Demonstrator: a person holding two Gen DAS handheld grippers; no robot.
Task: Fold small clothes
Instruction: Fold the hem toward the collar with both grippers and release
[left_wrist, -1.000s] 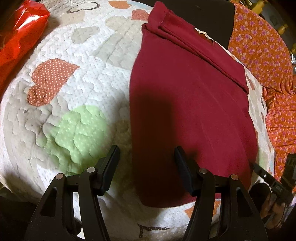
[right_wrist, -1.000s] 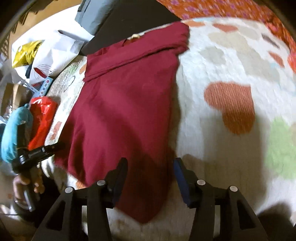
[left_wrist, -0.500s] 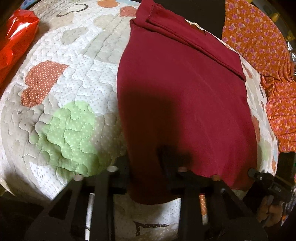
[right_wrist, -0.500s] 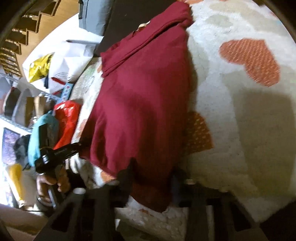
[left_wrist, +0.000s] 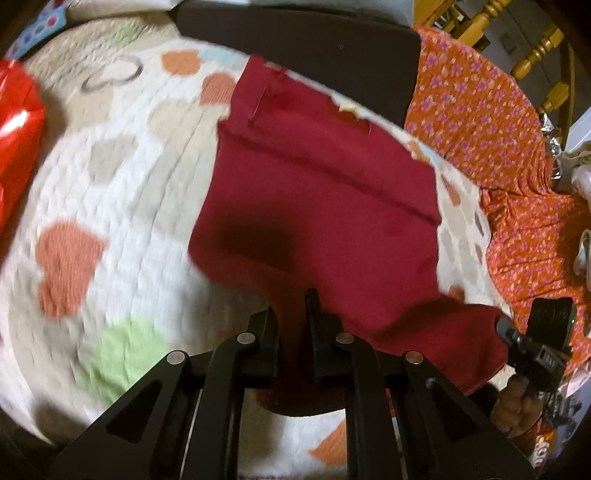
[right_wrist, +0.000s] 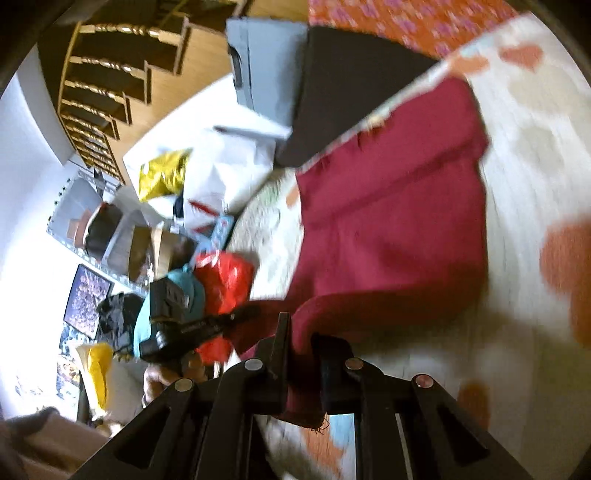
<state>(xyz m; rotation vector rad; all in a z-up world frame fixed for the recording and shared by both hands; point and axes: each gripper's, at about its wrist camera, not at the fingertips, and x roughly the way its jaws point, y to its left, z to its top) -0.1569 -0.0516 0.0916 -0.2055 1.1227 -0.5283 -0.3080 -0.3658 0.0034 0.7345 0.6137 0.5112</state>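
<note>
In the left wrist view, the left gripper (left_wrist: 291, 317) has its jaws drawn almost together, having just been closing, and they pinch the near hem of the maroon garment (left_wrist: 325, 206). The cloth lies spread over a white quilt with heart patches (left_wrist: 122, 177), its far end folded over in a band, while the near edge rises off the quilt where it is gripped. At the right edge of this view the right gripper (left_wrist: 508, 328) clamps the garment's other near corner, a hand (left_wrist: 517, 410) below it. A red bag (left_wrist: 18, 129) sits at the far left and an orange flowered fabric (left_wrist: 491, 133) lies to the right of the quilt. In the right wrist view, the right gripper (right_wrist: 299, 336) has its jaws nearly closed after just closing, with the garment's (right_wrist: 391, 229) near hem between them and hanging down past the fingers. To the left, the left gripper (right_wrist: 243, 314) holds the opposite corner, so the near edge is lifted between both. The picture is blurred.
</note>
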